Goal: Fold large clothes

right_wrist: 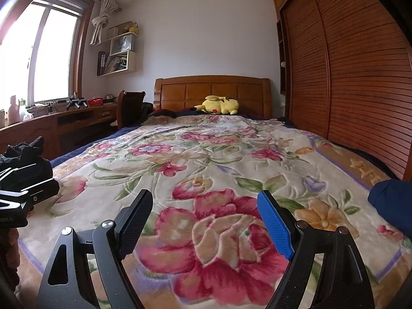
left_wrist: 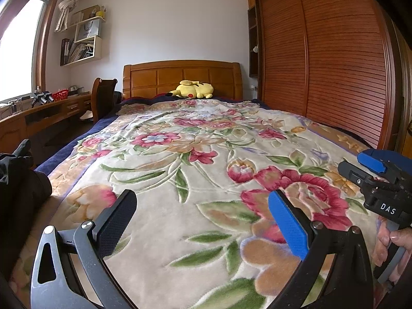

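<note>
A dark garment (left_wrist: 15,177) lies bunched at the left edge of the bed; it also shows in the right wrist view (right_wrist: 25,159). A navy cloth (right_wrist: 391,198) lies at the bed's right edge. My left gripper (left_wrist: 202,200) is open and empty, held low over the floral blanket (left_wrist: 195,159). My right gripper (right_wrist: 204,200) is open and empty over the blanket (right_wrist: 206,154). The right gripper's body (left_wrist: 381,180) shows at the right in the left wrist view. The left gripper's body (right_wrist: 23,193) shows at the left in the right wrist view.
A yellow plush toy (left_wrist: 193,88) lies by the wooden headboard (left_wrist: 180,74). A slatted wooden wardrobe (left_wrist: 334,51) runs along the right side. A desk (left_wrist: 46,113) and chair (left_wrist: 103,97) stand left of the bed under the window.
</note>
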Demonstrator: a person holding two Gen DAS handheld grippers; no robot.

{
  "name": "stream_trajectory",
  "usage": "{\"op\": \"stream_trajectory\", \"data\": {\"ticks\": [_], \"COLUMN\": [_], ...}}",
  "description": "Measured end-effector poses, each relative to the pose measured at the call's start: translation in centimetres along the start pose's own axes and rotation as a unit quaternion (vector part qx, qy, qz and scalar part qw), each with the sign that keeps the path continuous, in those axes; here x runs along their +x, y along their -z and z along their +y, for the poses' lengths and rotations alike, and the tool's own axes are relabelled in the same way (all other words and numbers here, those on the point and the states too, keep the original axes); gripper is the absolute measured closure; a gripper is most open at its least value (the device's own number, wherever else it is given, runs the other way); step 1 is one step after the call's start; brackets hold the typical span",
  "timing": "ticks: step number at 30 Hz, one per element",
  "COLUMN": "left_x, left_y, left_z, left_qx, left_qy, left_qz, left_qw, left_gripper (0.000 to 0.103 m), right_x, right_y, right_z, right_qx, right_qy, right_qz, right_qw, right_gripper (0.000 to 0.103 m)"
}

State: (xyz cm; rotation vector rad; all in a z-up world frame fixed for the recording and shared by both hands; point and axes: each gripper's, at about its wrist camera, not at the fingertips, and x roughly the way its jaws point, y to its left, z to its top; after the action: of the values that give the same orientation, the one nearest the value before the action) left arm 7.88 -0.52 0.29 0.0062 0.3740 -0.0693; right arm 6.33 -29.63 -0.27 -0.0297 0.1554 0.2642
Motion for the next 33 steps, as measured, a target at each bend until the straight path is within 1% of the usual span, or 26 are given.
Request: {"op": "stream_trajectory", "data": {"ticks": [33], "left_x": [-0.13], "left_y": [-0.06], "left_z": [-0.03], "left_qx": [-0.001], "left_qy": [-0.001], "left_qz": [-0.005], "left_qw": [1.0], "left_gripper": [0.001], "right_x": [0.23], "right_y": [0.07], "right_z": [-0.42], "right_qx": [-0.013], "right_qy": [-0.007], "right_qz": [-0.007], "right_qw": [1.0], "right_gripper": [0.018]}}
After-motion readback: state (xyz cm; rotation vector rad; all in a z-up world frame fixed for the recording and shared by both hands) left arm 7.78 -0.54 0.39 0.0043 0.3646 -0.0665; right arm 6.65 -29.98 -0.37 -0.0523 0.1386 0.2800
